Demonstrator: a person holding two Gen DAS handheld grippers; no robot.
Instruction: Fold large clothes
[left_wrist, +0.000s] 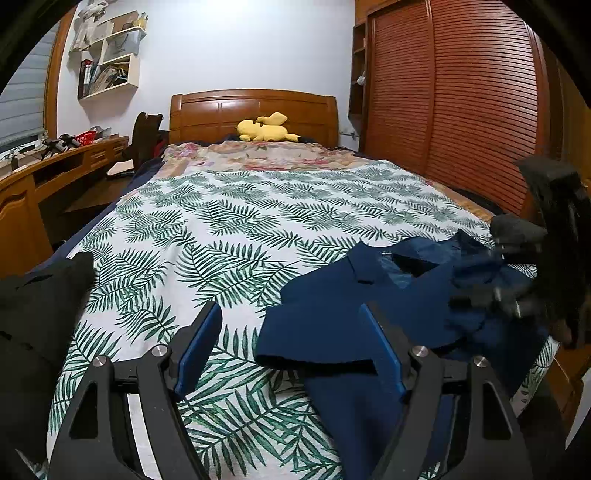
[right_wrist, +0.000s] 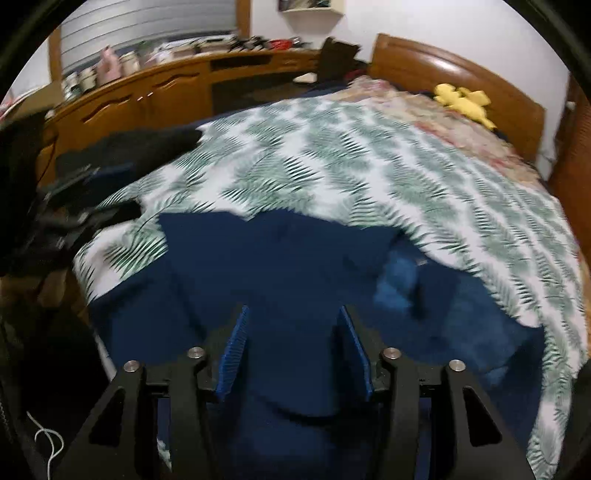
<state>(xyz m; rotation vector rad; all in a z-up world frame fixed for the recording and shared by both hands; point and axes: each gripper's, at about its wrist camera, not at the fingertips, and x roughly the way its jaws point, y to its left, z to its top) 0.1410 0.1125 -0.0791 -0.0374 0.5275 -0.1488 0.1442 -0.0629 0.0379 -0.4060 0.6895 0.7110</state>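
A dark blue garment (left_wrist: 332, 325) lies crumpled on the palm-leaf bedspread (left_wrist: 229, 229) at the near right of the bed. My left gripper (left_wrist: 291, 314) is open above the bed, its right finger over the garment's left edge. The right gripper shows in the left wrist view (left_wrist: 524, 280) at the far right, blurred, over the garment. In the right wrist view my right gripper (right_wrist: 293, 314) is open just above the blue garment (right_wrist: 280, 258), which fills the near part of the view. The collar opening (right_wrist: 399, 280) shows lighter blue lining.
A black garment (left_wrist: 37, 306) lies at the bed's left edge. A yellow plush toy (left_wrist: 266, 129) sits by the wooden headboard (left_wrist: 255, 110). A wooden desk (left_wrist: 55, 166) stands left of the bed, a slatted wardrobe (left_wrist: 461, 110) right.
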